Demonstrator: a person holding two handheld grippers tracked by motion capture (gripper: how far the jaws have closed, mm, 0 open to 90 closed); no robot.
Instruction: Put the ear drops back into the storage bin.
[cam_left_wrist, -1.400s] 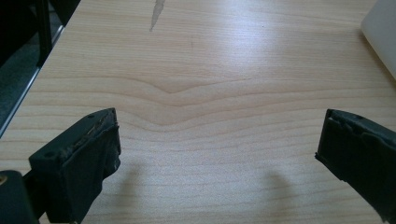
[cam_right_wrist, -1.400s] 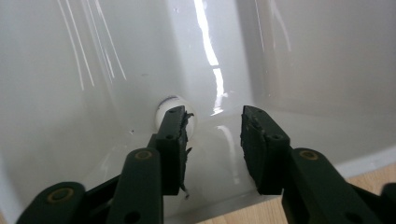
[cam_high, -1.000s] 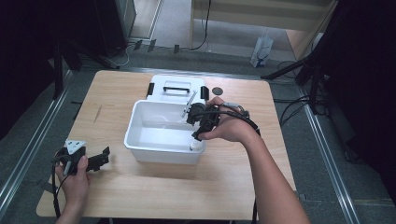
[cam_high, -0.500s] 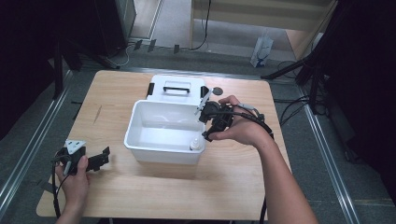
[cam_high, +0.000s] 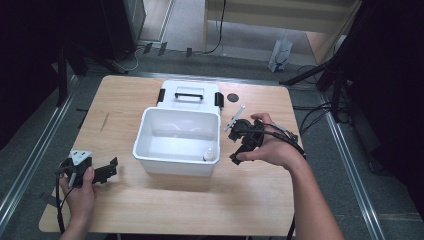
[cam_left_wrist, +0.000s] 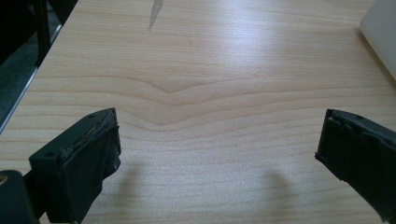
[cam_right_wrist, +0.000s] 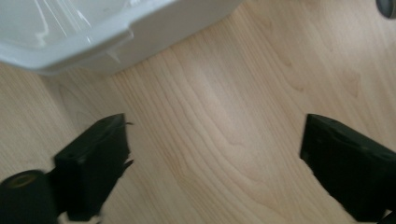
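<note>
- Since a moment ago my right gripper (cam_high: 239, 145) has come out of the white plastic bin (cam_high: 150, 155) and now hangs over bare wood just beside its right wall, jaws spread, grasping nothing.
- Nearest me, my left gripper (cam_high: 107, 169) sits released by the tabletop (cam_high: 165, 200) front-left edge, smooth pale grain ahead.
- Inside the bin's near-right corner stands a small white bottle (cam_high: 211, 155).
- Beyond lies the bin's lid (cam_high: 190, 92), black-handled.

We can read no text, label, brand or number anywhere; the white bin (cam_high: 176, 137), its lid (cam_high: 190, 93) and the small bottle (cam_high: 211, 154) look unmarked, though the bottle is perhaps too small to judge.
</note>
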